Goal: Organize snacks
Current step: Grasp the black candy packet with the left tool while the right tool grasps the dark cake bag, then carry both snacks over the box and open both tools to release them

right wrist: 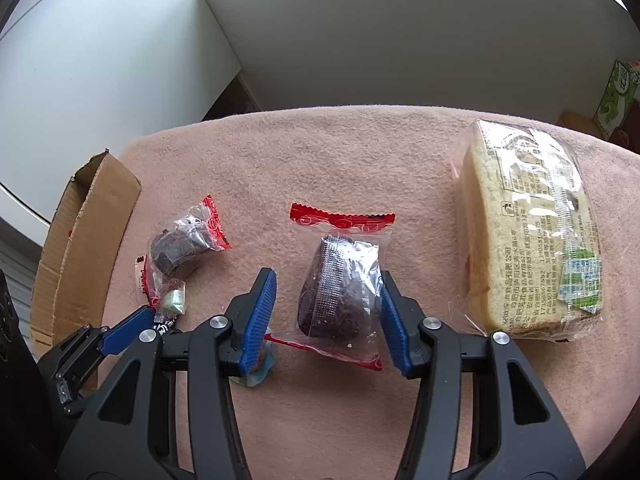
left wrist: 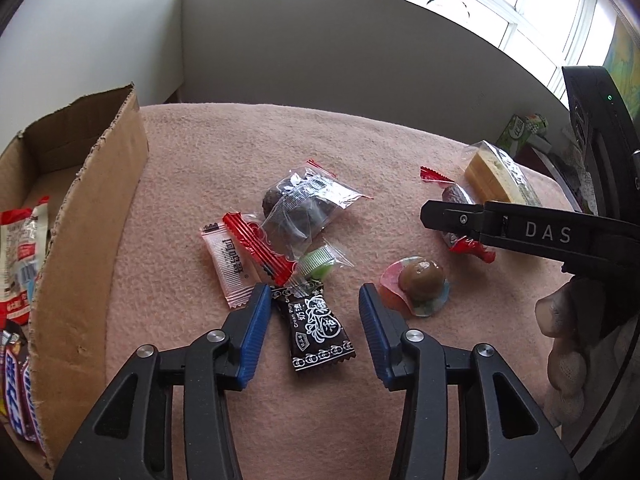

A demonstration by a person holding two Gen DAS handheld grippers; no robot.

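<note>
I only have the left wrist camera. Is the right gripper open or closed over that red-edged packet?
Observer: Open. The right gripper has a finger on either side of the dark cake packet and is not closed on it.
Operator: Is either pad touching it?
Observer: The pad on the side of the wrapped bread seems to touch the wrapper; the other one stands clear.
Operator: Anything else near those fingers?
Observer: The jelly cup shows partly from behind the finger that stands clear.
</note>
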